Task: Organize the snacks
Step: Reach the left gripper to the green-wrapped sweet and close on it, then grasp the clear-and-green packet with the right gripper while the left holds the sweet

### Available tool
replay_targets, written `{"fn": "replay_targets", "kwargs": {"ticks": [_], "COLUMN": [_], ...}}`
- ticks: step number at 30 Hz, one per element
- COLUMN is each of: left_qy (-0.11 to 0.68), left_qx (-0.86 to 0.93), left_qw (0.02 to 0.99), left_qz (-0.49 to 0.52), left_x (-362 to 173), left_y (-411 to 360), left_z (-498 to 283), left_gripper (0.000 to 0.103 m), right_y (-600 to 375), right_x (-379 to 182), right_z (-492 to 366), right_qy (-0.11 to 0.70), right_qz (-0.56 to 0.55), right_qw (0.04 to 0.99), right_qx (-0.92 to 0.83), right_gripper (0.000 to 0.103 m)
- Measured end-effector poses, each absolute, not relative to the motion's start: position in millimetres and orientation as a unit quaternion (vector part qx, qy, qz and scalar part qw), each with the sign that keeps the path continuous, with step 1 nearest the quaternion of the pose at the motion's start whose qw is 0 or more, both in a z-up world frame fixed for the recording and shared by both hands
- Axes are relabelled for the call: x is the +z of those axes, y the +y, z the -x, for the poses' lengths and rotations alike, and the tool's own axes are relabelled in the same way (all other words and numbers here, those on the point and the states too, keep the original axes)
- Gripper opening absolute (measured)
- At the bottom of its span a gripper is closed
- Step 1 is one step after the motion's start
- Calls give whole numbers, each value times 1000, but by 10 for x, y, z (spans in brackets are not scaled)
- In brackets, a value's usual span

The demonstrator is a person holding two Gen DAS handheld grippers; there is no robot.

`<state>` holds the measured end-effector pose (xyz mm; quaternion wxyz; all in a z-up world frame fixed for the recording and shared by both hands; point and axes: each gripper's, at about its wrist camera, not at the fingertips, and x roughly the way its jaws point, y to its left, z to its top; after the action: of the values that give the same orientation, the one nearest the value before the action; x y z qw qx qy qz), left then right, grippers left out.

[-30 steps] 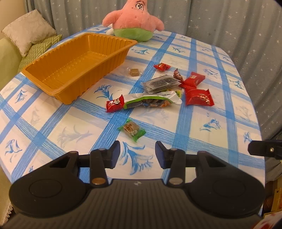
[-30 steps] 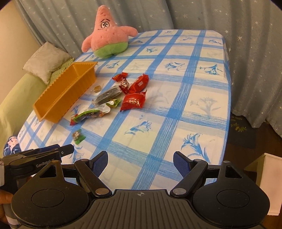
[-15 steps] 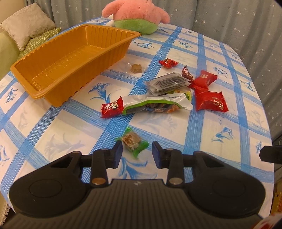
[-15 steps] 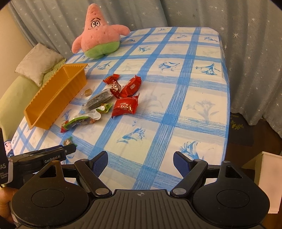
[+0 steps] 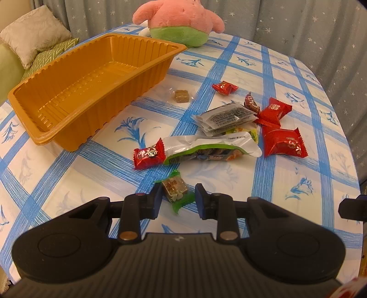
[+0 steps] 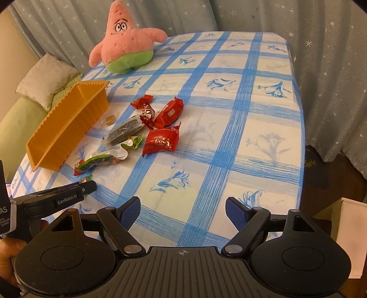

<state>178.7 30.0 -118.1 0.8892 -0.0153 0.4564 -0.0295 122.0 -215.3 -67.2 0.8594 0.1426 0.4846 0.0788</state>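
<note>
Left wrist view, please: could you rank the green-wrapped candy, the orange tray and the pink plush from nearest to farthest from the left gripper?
1. Green-wrapped candy: between the closing jaws of the left gripper.
2. Orange tray: left, mid-table.
3. Pink plush: far edge.

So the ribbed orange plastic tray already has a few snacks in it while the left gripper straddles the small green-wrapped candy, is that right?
Not quite: the ribbed orange plastic tray is empty, as the left wrist view shows. The left gripper does straddle the small green-wrapped candy, jaws closing.

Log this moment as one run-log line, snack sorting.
left gripper: closing around green-wrapped candy, pads not yet pressing | right gripper: open, nothing between | orange tray: no snacks inside
</note>
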Motion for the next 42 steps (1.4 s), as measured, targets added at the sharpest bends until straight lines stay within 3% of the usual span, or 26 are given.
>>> {"fn": "replay_targets", "kwargs": {"ticks": [9, 17, 29, 33, 42], "left_qy": [456, 450, 444, 444, 442], "left_qx": [-26, -32, -21, -8, 15], "left_qw": [889, 892, 896, 896, 896], "left_qz": [34, 30, 18, 26, 41], "left_x": [-1168, -1159, -1059, -1037, -1000], "left_y": [377, 423, 634, 751, 957], "left_z": [-1820, -1841, -1696, -1658, -1572], "left_gripper": [29, 20, 20, 20, 20], "right_y": [-2068, -1958, -1514, -1289, -824], "right_x": [-699, -693, -689, -758, -995], "right_z": [-1333, -1451, -1701, -1824, -1978], "right_qy": [487, 474, 398, 390, 372], "right_qz": [-134, -114, -15, 35, 154], "right_qw": [859, 866, 886, 875, 850], "right_qx": [86, 110, 238, 285, 341], "right_gripper": [81, 81, 80, 59, 48]}}
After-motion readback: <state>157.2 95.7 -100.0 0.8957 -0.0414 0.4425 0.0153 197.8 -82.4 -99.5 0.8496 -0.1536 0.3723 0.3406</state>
